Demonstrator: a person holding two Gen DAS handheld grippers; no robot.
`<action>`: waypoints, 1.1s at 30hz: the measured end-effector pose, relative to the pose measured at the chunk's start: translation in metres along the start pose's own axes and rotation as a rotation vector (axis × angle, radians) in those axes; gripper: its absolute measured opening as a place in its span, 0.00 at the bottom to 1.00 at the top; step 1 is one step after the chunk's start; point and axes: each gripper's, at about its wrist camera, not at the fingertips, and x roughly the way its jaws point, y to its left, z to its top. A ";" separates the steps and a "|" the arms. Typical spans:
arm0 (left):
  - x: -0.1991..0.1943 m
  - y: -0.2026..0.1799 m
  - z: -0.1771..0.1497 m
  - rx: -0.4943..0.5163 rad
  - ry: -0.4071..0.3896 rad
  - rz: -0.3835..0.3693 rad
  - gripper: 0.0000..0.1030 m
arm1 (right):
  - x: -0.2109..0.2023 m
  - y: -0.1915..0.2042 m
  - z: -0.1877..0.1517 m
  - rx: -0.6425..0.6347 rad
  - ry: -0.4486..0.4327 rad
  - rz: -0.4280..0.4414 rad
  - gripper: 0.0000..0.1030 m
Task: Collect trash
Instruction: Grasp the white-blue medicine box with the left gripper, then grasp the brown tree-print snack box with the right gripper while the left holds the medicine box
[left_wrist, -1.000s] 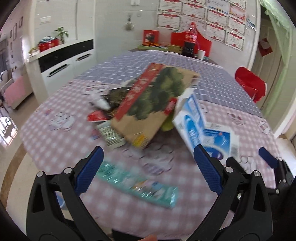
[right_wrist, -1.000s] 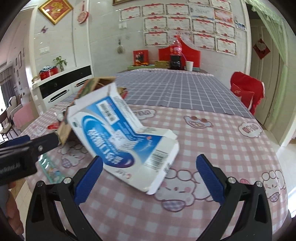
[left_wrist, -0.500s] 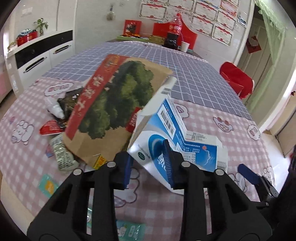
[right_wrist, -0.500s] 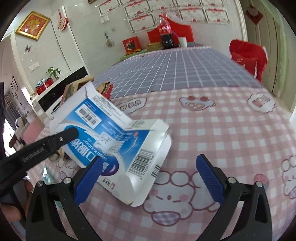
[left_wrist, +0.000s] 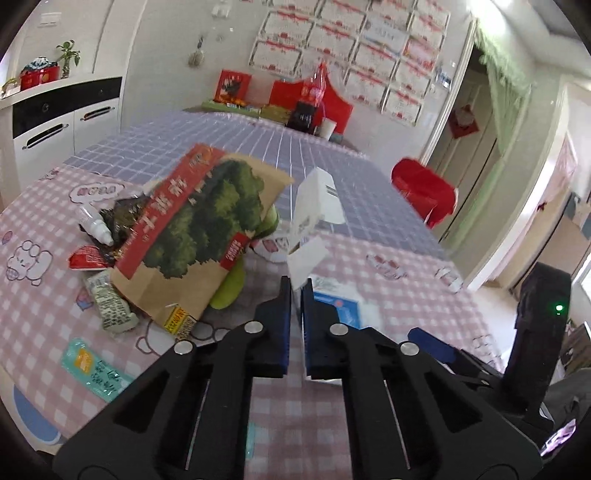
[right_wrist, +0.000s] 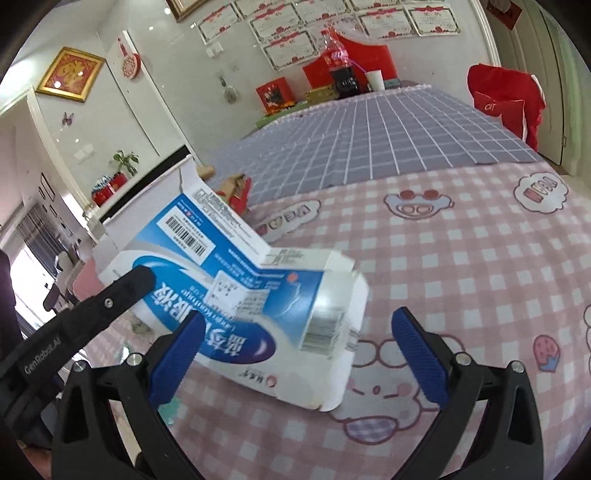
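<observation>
- Grip first: our left gripper (left_wrist: 295, 291) has its jaws pinched on a thin wall of the flattened blue-and-white carton (right_wrist: 236, 295), with cardboard between the blue pads. The carton sticks out edge-on past the tips, one end lifted and the other apparently low over the pink checked tablecloth (right_wrist: 461, 258).
- We judge the hold to be shallow, on a single flap near the edge. The carton could tear there or slide out as it comes up.
- Our right gripper (right_wrist: 295, 350) has its jaws spread wide with nothing pressed between them. The carton's lower corner sits just ahead of its left pad. If that hand advances, it could knock the carton out of the left grip.
- Just left of the carton in the left wrist view lies the rest of the trash: a brown paper bag with a green tree print (left_wrist: 199, 236), a green object partly under it, a small white bottle (left_wrist: 94, 221), a red wrapper (left_wrist: 86, 256), a printed sachet (left_wrist: 110, 306) and a teal packet (left_wrist: 92, 365) near the table edge.
- Swinging the long carton sideways could sweep the light wrappers, and the teal packet might go over the edge.
- No bin shows in either view, so we cannot tell where the carton must travel.
</observation>
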 end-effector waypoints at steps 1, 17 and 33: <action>-0.005 0.000 0.001 0.001 -0.017 0.002 0.05 | -0.002 0.002 0.001 -0.003 -0.008 0.003 0.96; -0.134 0.056 0.017 -0.080 -0.327 0.280 0.04 | 0.007 0.098 0.028 -0.116 -0.077 0.142 0.96; -0.127 0.109 0.032 -0.140 -0.341 0.426 0.04 | 0.088 0.120 0.068 -0.088 -0.044 0.163 0.60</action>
